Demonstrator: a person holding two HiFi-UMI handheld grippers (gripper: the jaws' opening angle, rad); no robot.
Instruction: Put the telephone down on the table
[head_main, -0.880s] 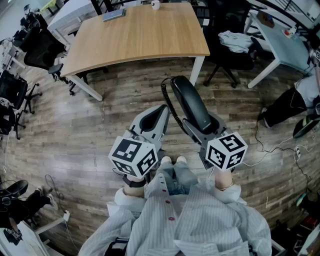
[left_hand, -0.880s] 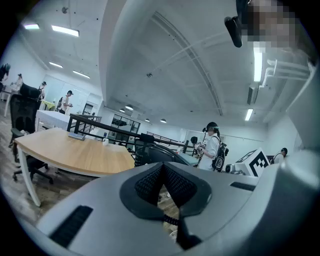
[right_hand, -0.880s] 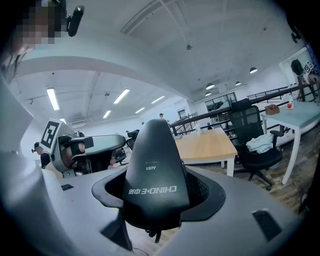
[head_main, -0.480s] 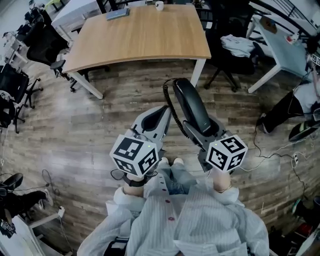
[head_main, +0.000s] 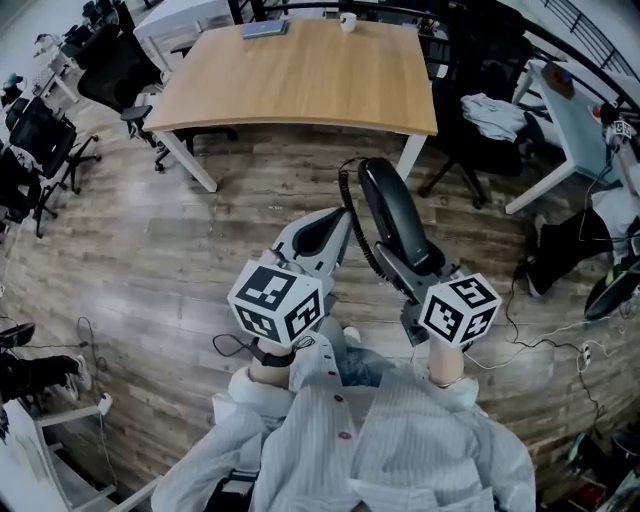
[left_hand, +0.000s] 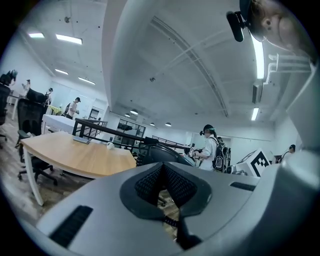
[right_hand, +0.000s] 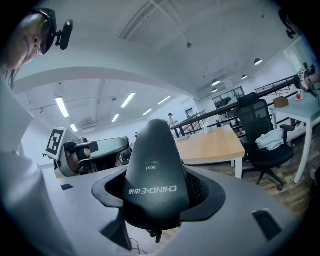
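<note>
A black telephone handset with a coiled cord stands up from my right gripper, whose jaws are shut on its lower half. In the right gripper view the handset fills the space between the pads. Beside it on the left, my left gripper is held level with its jaws shut together and nothing seen between the pads; the cord hangs just beyond them. The wooden table lies ahead of both grippers across bare floor, and shows as well in the left gripper view.
A book and a white cup sit at the table's far edge. Black office chairs stand at the left. A chair with clothes on it and a pale desk are at the right. Cables trail on the floor.
The view has shifted: the table has slid right and down in the head view. Both grippers keep their pose, the handset still in the right one.
</note>
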